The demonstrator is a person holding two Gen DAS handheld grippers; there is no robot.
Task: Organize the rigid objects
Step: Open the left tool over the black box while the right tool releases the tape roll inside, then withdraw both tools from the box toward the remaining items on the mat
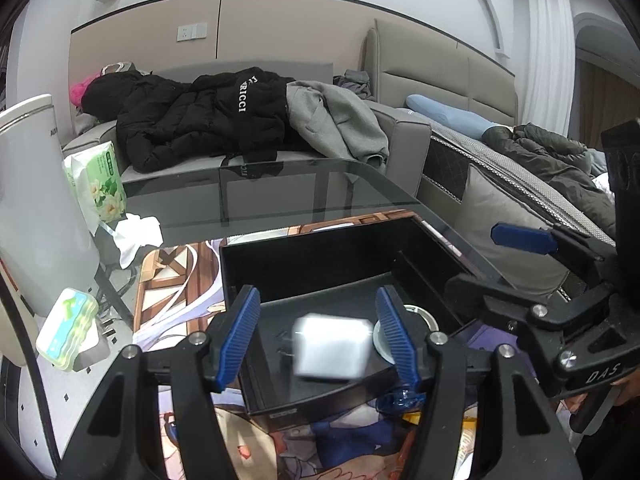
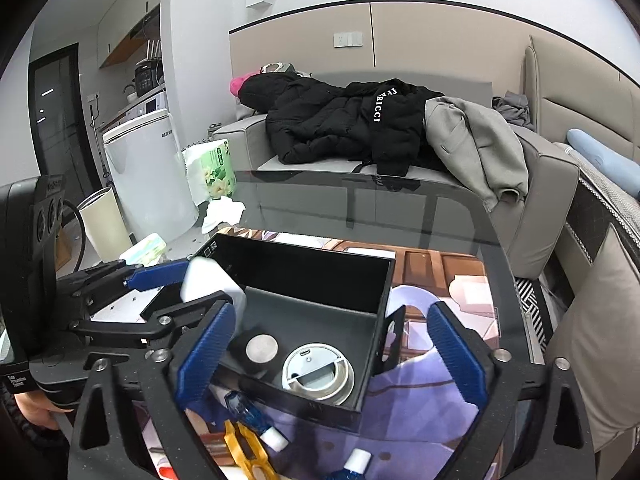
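Hovering over the open black rectangular box on the glass-topped counter, the left gripper has its two blue ribbed fingers spread. One white rounded-cube plug block, blurred, lies between them; contact with either finger cannot be confirmed. In the right wrist view the same block sits at 9 o'clock, above the box's left wall.

The right gripper is at 6 o'clock of the box, its two blue fingers spread and empty.

Box contents, counted: one grey-white round lid and one black cylinder with a silver top.

On the counter at 6 o'clock: two blue bottles with white caps and one yellow plastic piece.
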